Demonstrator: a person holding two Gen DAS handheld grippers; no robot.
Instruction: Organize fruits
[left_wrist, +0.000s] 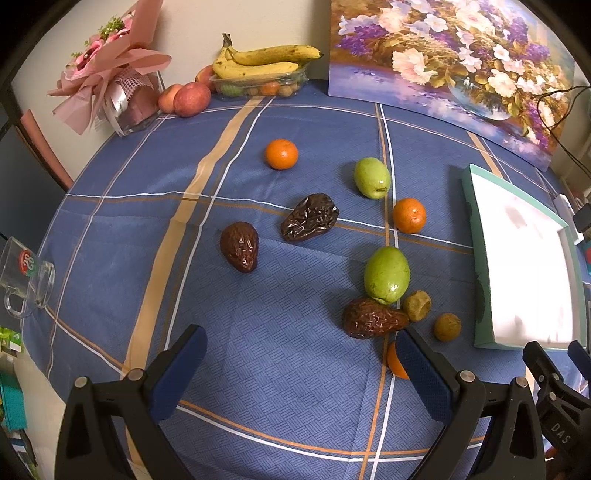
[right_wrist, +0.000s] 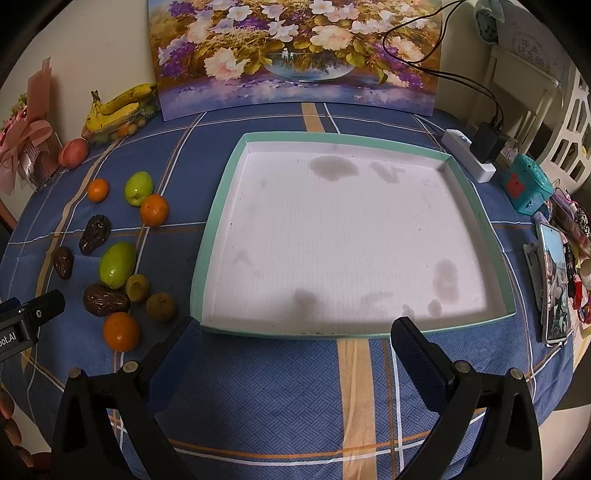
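The shallow teal-rimmed tray (right_wrist: 221, 206) sits on the blue plaid tablecloth (right_wrist: 280, 387) with nothing in it, only grey stains on its white floor, and serves as the landmark here. All the loose fruit lies on the cloth to the left of the tray. Nearest its front left corner are two small brownish-green fruits (right_wrist: 161, 307), an orange (right_wrist: 121, 331) just in front of them, and a wrinkled dark date (right_wrist: 106, 300) touching a big green fruit (right_wrist: 117, 264). Farther from the tray lie two more dates (left_wrist: 310, 218), a second green fruit (left_wrist: 372, 178) and two more oranges (left_wrist: 409, 215), well apart from one another. Beyond the tray's far left corner, against the wall, a clear container holds bananas (left_wrist: 258, 61) beside two apples (left_wrist: 192, 99), and a flower painting (right_wrist: 295, 55) leans behind the tray. The right gripper (right_wrist: 293, 334) hovers over the cloth at the tray's near edge, jaws spread wide and holding nothing. The left gripper (left_wrist: 301, 345) hangs over the fruit to the tray's left, jaws likewise spread and empty, its right finger (left_wrist: 424, 373) partly covering the nearest orange.
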